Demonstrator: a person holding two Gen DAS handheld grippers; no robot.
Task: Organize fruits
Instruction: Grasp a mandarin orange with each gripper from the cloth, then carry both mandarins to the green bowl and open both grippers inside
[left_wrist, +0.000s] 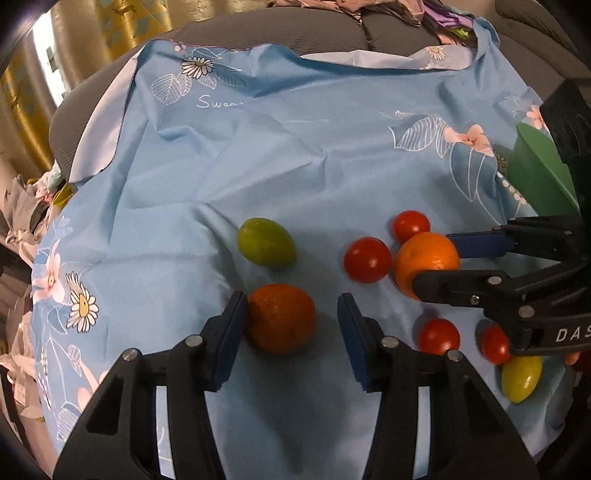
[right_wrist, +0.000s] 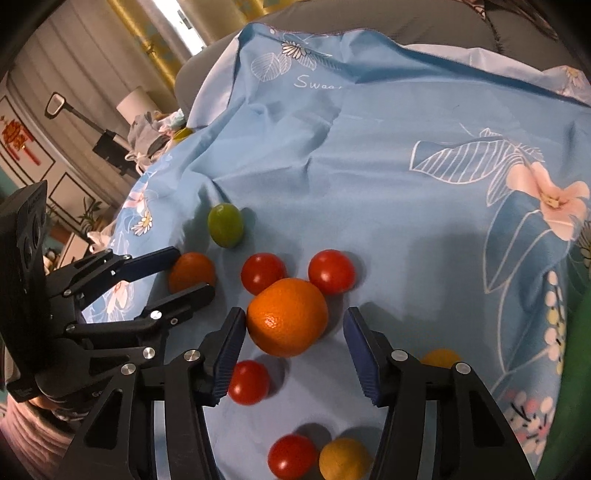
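On a wrinkled sky-blue cloth (left_wrist: 258, 155) printed with daisies and white-lined leaves, the fruit lies scattered. Left hand-held gripper (left_wrist: 291, 325) stands released, its ribbed blue pads either side of a dull, dimpled orange (left_wrist: 281, 318); the left pad touches or nearly touches the peel, the right pad is clear of it. Just beyond lies a smooth, egg-shaped green fruit (left_wrist: 266, 242). Right hand-held gripper (right_wrist: 294, 338) is likewise released around a brighter, round orange (right_wrist: 287, 316) with pitted skin, neither pad clearly pressing it. Two glossy red tomatoes (right_wrist: 263, 272) sit right behind that orange, seemingly touching it; another tomato (right_wrist: 248, 382) lies beside the right hand-held gripper's left finger. Nearer the camera rest a further tomato (right_wrist: 292, 456) and a matte yellow fruit (right_wrist: 343, 459), side by side. A green plastic bowl (left_wrist: 539, 173) stands at the cloth's right edge.
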